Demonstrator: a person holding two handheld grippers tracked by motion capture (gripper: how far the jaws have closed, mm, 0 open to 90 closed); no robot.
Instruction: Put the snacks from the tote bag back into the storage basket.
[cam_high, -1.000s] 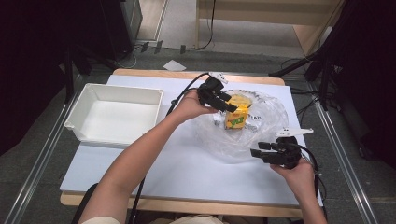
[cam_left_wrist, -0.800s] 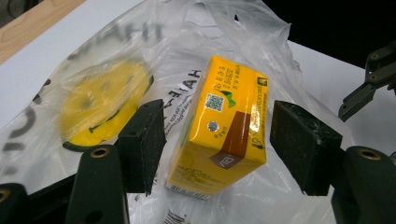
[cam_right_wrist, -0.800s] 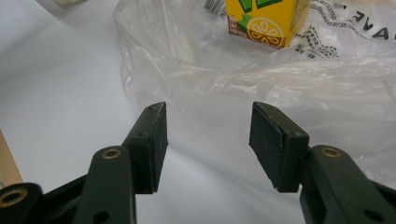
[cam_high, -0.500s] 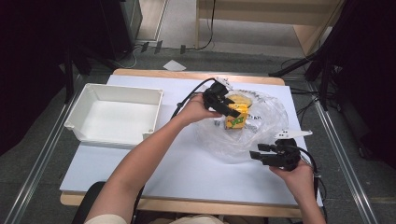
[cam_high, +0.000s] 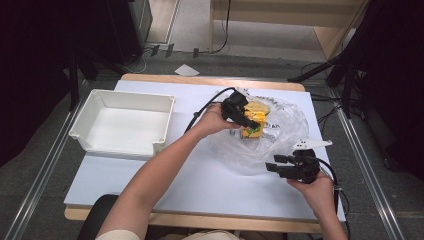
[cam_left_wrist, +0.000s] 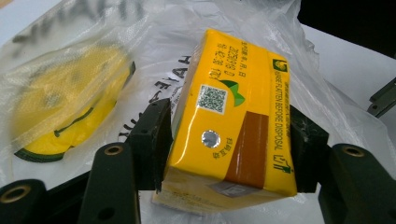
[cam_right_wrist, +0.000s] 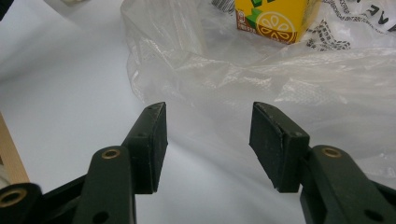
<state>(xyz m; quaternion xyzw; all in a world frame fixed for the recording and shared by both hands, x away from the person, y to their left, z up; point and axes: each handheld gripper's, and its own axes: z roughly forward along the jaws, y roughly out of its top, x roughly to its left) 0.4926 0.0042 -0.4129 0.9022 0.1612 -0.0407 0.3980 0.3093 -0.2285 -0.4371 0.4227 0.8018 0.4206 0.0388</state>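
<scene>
Drink carton (cam_high: 251, 125), yellow, sits at the middle right of the high view, on a clear plastic bag (cam_high: 280, 145) spread over the white table (cam_high: 150, 185), with the left gripper (cam_high: 246, 121) reaching onto it from the left and an empty white tray (cam_high: 125, 122) far off at the left of the frame. Lower right in that view, the right gripper (cam_high: 276, 165) hangs at the near edge of the bag, pointing left. Left gripper view puts the carton (cam_left_wrist: 233, 121) in the centre, between the two black pads; the jaws have just been closing around it, and both pads look to be at its sides, though I cannot tell whether they are pressing yet. A round yellow thing (cam_left_wrist: 65, 107) lies under the plastic at the left of this frame, which the high view barely hints at. Right gripper view shows its own jaws spread wide over bare table with nothing between them, the bag (cam_right_wrist: 261, 79) crumpled just ahead and the carton's end (cam_right_wrist: 273, 16) at the top edge. Likely trouble: the carton slips or tips if lifted before the pads bite, or bag film gets pinched along with it and drags the whole bag up.
</scene>
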